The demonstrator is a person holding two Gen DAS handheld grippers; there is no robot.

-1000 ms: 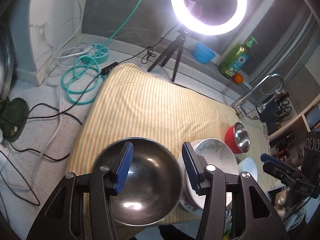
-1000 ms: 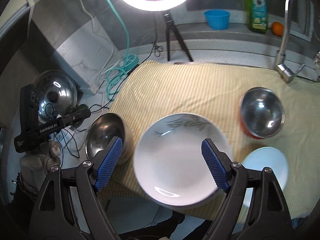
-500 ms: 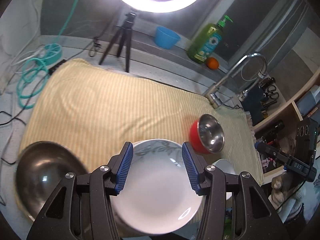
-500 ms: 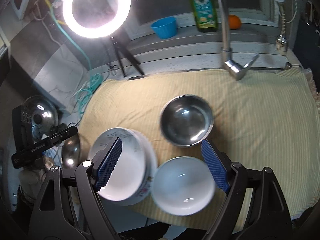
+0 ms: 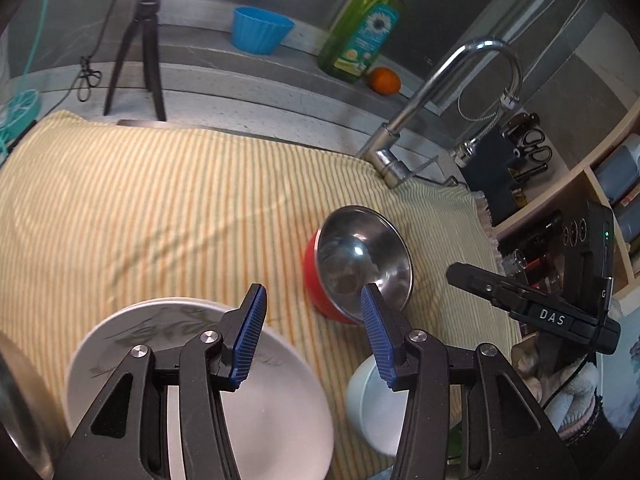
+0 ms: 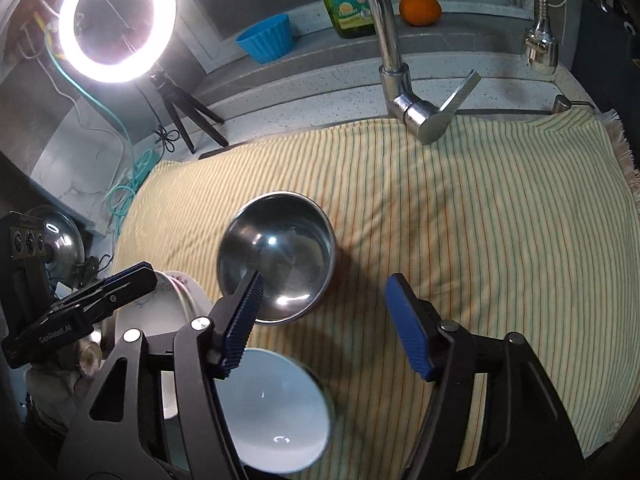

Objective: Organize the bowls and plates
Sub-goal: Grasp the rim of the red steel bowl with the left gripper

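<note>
A steel bowl with a red outside sits on the striped yellow cloth; it also shows in the right wrist view. A white plate with a leaf print lies near the front edge, left of a small white bowl. The small white bowl lies under my right gripper. My left gripper is open and empty above the gap between plate and red bowl. My right gripper is open and empty, just right of the steel bowl. The printed plate is partly hidden by the other gripper.
A larger steel bowl's rim shows at the far left. A tap stands behind the cloth. A ring light on a tripod, a blue cup, a soap bottle and an orange line the back ledge.
Both grippers have swung to the right across the cloth. The left view has passed from the big steel bowl to the plate and red bowl. Both stayed open and empty.
</note>
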